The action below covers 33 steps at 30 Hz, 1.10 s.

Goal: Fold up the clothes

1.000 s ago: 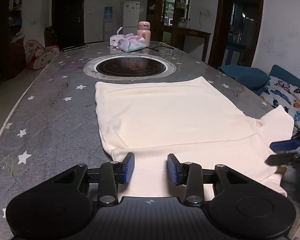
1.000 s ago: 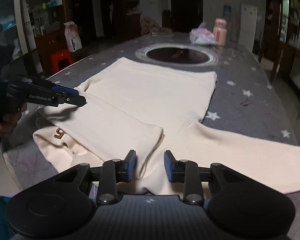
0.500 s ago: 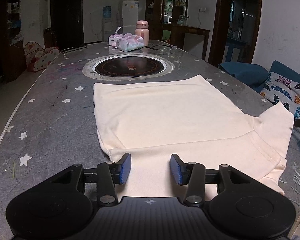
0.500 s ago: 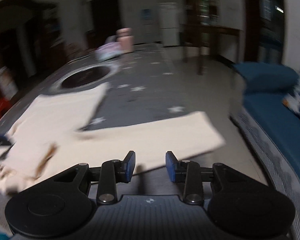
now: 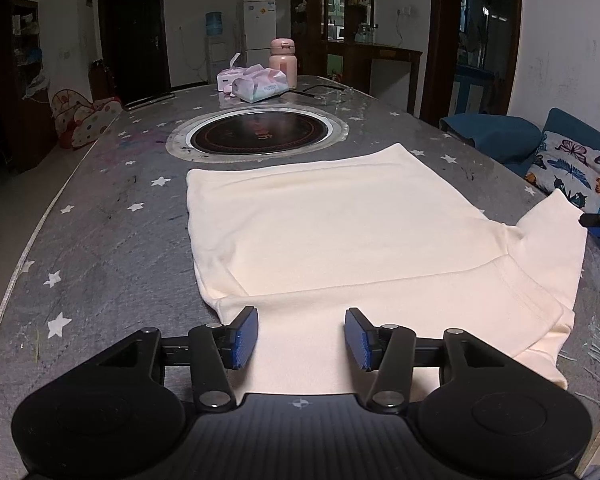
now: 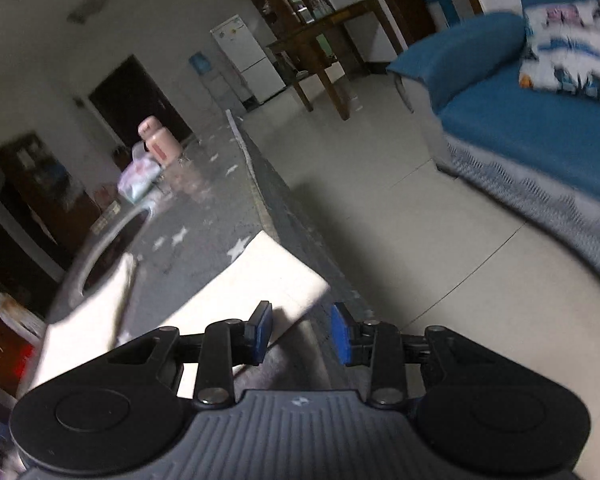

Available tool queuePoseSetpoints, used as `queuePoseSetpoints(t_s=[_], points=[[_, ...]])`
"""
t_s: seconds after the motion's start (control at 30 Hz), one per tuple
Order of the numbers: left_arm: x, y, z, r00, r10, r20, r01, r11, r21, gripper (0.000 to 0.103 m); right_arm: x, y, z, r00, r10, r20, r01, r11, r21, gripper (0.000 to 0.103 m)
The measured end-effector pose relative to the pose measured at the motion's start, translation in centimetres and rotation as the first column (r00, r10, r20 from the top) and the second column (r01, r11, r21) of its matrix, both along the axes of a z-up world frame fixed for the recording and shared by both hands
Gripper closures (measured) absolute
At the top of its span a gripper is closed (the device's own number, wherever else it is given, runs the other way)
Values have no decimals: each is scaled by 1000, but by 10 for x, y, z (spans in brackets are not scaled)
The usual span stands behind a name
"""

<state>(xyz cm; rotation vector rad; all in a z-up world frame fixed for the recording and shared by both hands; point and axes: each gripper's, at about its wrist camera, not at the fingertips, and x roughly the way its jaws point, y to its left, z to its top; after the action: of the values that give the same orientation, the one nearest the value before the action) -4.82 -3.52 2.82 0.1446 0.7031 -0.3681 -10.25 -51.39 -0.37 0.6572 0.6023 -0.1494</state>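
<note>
A cream shirt (image 5: pixel 340 232) lies flat on the grey star-print table (image 5: pixel 112 240), its left side folded in over the body. My left gripper (image 5: pixel 300 338) hovers over the shirt's near part. Its jaws are opening, and the pads press on nothing. One sleeve (image 5: pixel 556 232) stretches out to the right, where a finger (image 5: pixel 598 219) of the right gripper pokes in. In the tilted right wrist view the sleeve end (image 6: pixel 260 280) lies at the table's edge. My right gripper (image 6: pixel 302 334) is just in front of it with its jaws closing, pads still apart and gripping nothing.
A round hob (image 5: pixel 260 136) is set into the table beyond the shirt. A tissue pack (image 5: pixel 260 84) and a pink bottle (image 5: pixel 283 62) stand at the far end. A blue sofa (image 6: pixel 520 120) with a butterfly pillow (image 5: pixel 572 164) stands right of the table, across bare floor (image 6: pixel 380 200).
My left jaws have spread wider while that hand stayed put. The right gripper swung off the shirt's middle to the right, rolled over, and now faces the sleeve end at the table's edge.
</note>
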Motion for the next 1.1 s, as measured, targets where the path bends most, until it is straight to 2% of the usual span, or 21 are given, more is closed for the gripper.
queuePoseSetpoints(t_s=[0.03, 0.13, 0.17, 0.23, 0.43, 0.63, 0.83, 0.9, 1.1], points=[[0, 0, 0, 1000, 0, 0, 0, 1000, 1, 50, -2, -1, -1, 1000, 1, 12, -2, 1000, 6, 84], [-2, -1, 1, 1000, 2, 2, -2, 1000, 2, 49, -4, -1, 0, 999, 7, 32, -7, 1000, -3, 90], [-2, -1, 1, 1000, 3, 4, -3, 1000, 1, 49, -5, -1, 1, 999, 0, 40, 0, 1000, -11, 97], [-2, 0, 2, 1000, 4, 6, -4, 1000, -1, 49, -8, 0, 6, 998, -20, 67, 21, 1000, -22, 98], [-4, 1, 5, 1000, 9, 14, -9, 1000, -7, 46, -11, 11, 31, 991, 19, 134, -14, 999, -39, 99], [-8, 5, 9, 999, 11, 34, -10, 1000, -19, 37, -7, 52, 78, 962, 165, 217, -148, 985, -93, 99], [-16, 15, 14, 997, 28, 70, -25, 999, -39, 17, 17, 120, 121, 884, 393, 252, -366, 919, -148, 99], [-20, 21, 17, 995, 43, 88, -39, 998, -46, 3, 28, 151, 129, 845, 473, 249, -444, 881, -165, 99], [-33, 42, 26, 987, 65, 145, -56, 996, -68, 0, 61, 241, 131, 716, 668, 203, -641, 744, -187, 99]])
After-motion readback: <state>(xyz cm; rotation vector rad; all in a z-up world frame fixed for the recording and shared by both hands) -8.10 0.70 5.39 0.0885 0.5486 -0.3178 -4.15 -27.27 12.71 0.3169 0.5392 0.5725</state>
